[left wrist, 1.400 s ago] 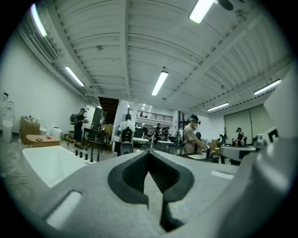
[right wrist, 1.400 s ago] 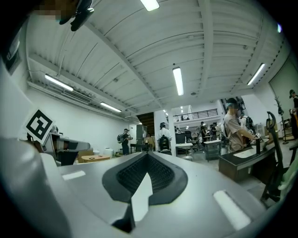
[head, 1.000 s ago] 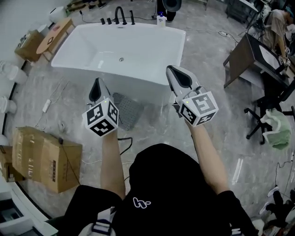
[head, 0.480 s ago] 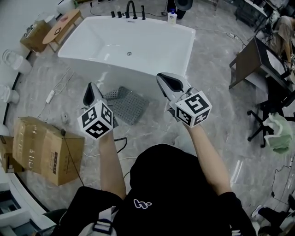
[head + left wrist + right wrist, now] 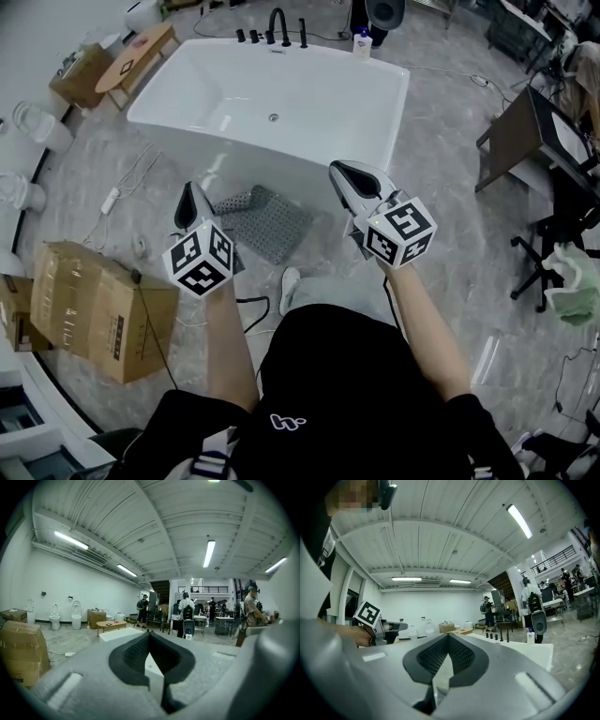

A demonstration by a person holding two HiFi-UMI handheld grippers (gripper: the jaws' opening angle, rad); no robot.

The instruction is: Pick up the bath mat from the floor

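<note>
The grey dotted bath mat [image 5: 269,218] lies on the marble floor against the front of the white bathtub [image 5: 281,98], one corner folded up. My left gripper [image 5: 191,195] is held above the floor just left of the mat, shut with nothing in it. My right gripper [image 5: 343,174] hovers to the right of the mat near the tub's corner, also shut and empty. In the left gripper view the jaws [image 5: 150,641] meet and point level across the hall. The right gripper view shows its closed jaws [image 5: 447,643] and the left gripper [image 5: 379,626] off to the side.
A cardboard box [image 5: 89,309] stands at the left, with cables [image 5: 122,192] on the floor beside it. A round wooden table [image 5: 131,58] and toilets [image 5: 23,122] are far left. A dark desk [image 5: 539,141] and chair [image 5: 562,225] stand right. My shoe [image 5: 290,286] is near the mat.
The view has shifted so the tub and mat sit lower and the whole mat shows. A shoe and leg have come into view. Both grippers stay shut and raised.
</note>
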